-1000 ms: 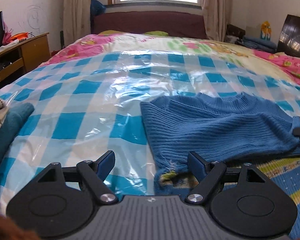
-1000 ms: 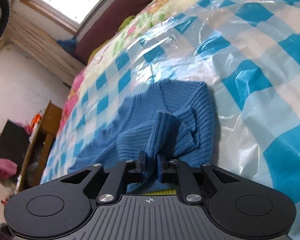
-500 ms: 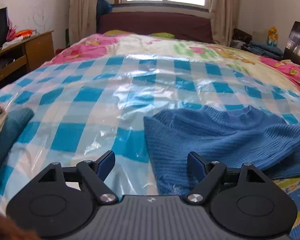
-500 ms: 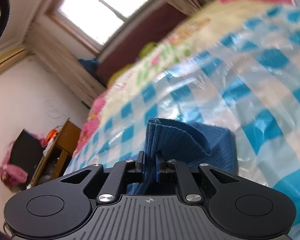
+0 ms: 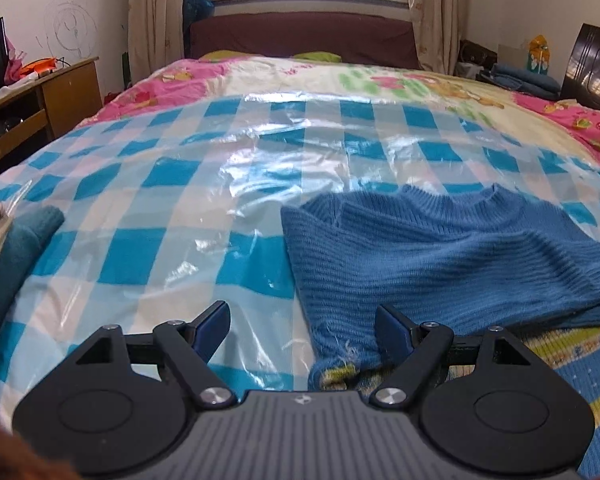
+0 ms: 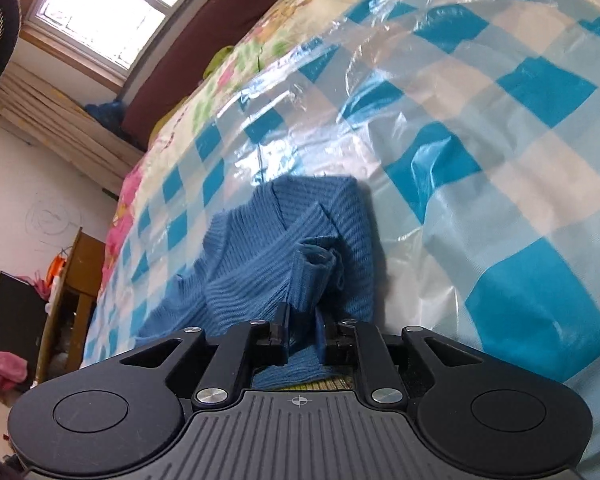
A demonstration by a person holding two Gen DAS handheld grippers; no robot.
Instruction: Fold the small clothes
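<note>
A blue ribbed sweater (image 5: 440,256) lies flat on the chequered plastic sheet (image 5: 160,200) covering the bed. My left gripper (image 5: 302,320) hovers open just above the sweater's near left hem corner, with nothing between its fingers. In the right wrist view, my right gripper (image 6: 303,320) has the cuff of the sweater's sleeve (image 6: 312,268) bunched between its pads, over the sweater's body (image 6: 256,240). Its jaws are opening slightly while the cuff still fills the gap. A dark bit of that gripper peeks in at the right edge of the left wrist view.
A striped yellow, green and blue knit (image 5: 560,364) lies under the sweater's near right side. Folded clothes (image 5: 16,248) are stacked at the left edge of the bed. A wooden desk (image 5: 60,92) stands left of the bed, and dark furniture (image 5: 588,64) stands on the right.
The right gripper lifted the sleeve up off the bed, then brought it back down over the sweater's body. The left gripper stayed put and open.
</note>
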